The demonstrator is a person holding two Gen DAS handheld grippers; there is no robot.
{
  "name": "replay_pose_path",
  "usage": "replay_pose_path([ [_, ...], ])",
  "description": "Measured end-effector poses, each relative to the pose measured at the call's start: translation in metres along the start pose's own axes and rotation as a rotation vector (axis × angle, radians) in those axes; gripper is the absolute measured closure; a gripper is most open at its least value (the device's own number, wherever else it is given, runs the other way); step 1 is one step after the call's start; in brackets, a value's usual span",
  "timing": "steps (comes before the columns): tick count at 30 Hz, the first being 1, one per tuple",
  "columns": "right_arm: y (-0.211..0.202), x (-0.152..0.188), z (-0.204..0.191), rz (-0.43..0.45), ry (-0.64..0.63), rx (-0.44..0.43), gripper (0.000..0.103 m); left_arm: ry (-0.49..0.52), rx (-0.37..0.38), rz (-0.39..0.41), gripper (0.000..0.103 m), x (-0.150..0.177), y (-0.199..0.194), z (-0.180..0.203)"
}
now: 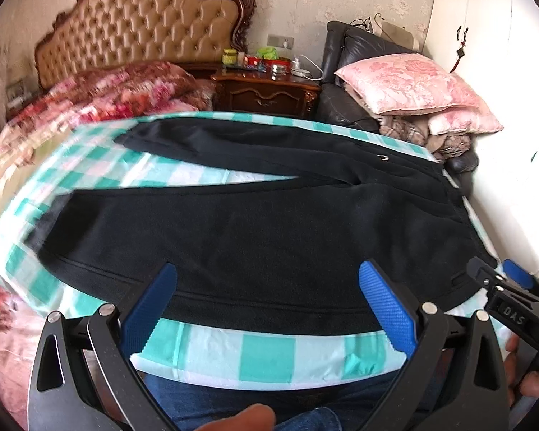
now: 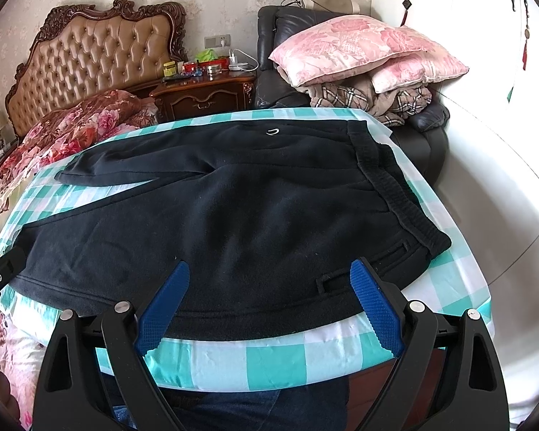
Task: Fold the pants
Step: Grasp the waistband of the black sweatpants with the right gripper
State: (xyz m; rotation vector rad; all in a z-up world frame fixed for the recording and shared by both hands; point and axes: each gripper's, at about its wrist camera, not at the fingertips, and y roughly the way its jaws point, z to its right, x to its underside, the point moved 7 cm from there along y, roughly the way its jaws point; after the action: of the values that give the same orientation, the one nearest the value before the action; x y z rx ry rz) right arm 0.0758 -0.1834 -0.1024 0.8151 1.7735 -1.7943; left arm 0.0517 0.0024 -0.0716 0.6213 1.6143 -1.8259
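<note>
Pants (image 2: pixel 233 208): black, flat on checked cloth (image 2: pixel 255 355)
Left gripper (image 1: pixel 267 309): fingers wide apart, holding nothing
Right gripper (image 2: pixel 269 305): fingers apart too
Only right view: whole waistband (image 2: pixel 395 186) at 3 o'clock

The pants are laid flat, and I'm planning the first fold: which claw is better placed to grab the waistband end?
Probably the right claw: its view shows the waistband close on its right side. The left claw hovers open over the pants at the near leg.
</note>
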Motion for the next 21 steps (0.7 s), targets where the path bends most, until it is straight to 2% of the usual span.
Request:
replay_pose_path([
  [5,0.013,-0.001,0.017,-0.026,0.02,0.012,0.015,-0.026,0.052,-0.013,0.001,0.007,0.011,-0.003],
  [9,0.029,-0.012,0.046,-0.054,0.045,0.031,0.015,-0.032,0.112,-0.046,0.002,0.011,0.025,-0.001],
  [12,0.048,-0.034,0.076,-0.085,0.071,0.006,0.015,-0.018,0.137,-0.05,0.002,0.011,0.033,0.001],
  [15,0.076,-0.066,0.112,-0.111,0.064,0.034,0.015,-0.008,0.148,-0.057,0.002,0.013,0.041,0.003],
  [18,0.126,-0.105,0.157,-0.193,0.079,0.079,0.015,-0.03,0.194,-0.079,0.002,0.016,0.053,0.002],
  [21,0.167,-0.138,0.188,-0.243,0.122,0.11,0.015,-0.04,0.203,-0.1,0.002,0.017,0.068,-0.003],
])
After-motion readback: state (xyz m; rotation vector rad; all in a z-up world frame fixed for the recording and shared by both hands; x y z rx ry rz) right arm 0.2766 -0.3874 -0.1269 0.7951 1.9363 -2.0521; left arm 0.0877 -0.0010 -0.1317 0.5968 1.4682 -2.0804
